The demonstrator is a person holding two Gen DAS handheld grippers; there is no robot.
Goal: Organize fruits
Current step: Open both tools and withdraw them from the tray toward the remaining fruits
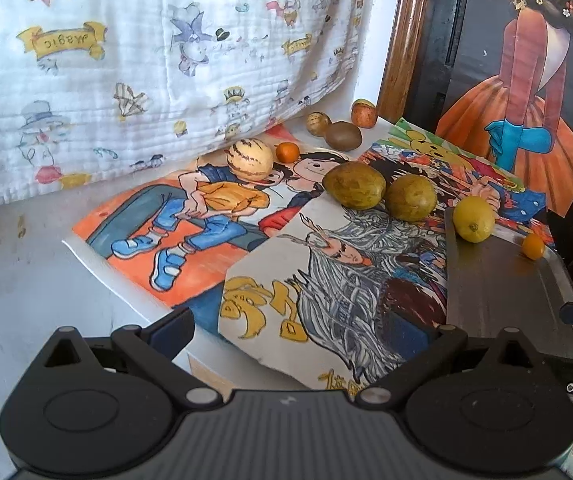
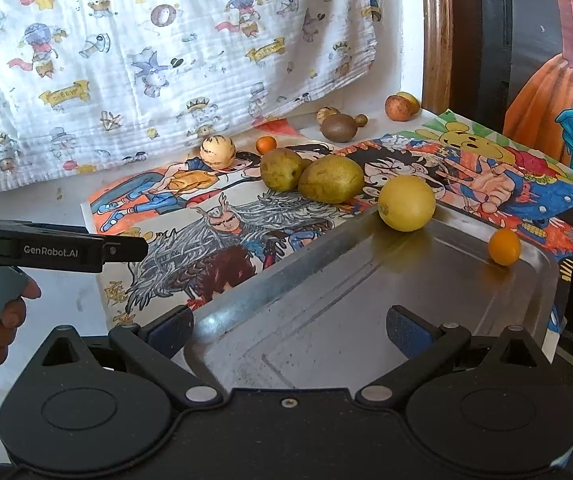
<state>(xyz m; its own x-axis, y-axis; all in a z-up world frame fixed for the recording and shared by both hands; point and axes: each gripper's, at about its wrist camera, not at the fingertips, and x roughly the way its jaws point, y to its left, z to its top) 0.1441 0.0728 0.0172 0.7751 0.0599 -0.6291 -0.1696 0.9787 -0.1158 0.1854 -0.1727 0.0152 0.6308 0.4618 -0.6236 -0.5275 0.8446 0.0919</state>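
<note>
A metal tray (image 2: 366,320) (image 1: 498,280) sits at the right of the table and holds a yellow lemon (image 2: 406,203) (image 1: 473,219) and a small orange fruit (image 2: 504,246) (image 1: 533,246). Two green-brown fruits (image 2: 331,179) (image 1: 353,185) lie on the drawings beside the tray. Farther back lie a striped pale melon (image 2: 217,151) (image 1: 249,159), a small tangerine (image 2: 266,144) (image 1: 287,152), a kiwi (image 2: 339,127) (image 1: 342,135) and a reddish fruit (image 2: 399,108) (image 1: 364,114). My left gripper (image 1: 310,332) is open and empty over the drawings. My right gripper (image 2: 290,328) is open and empty over the tray's near end.
Coloured cartoon drawings (image 1: 190,224) cover the white table. A printed white cloth (image 2: 146,60) hangs behind. A wooden frame (image 1: 402,32) and a large painted figure (image 1: 526,100) stand at the back right. The left gripper's body (image 2: 46,250) shows at the left of the right wrist view.
</note>
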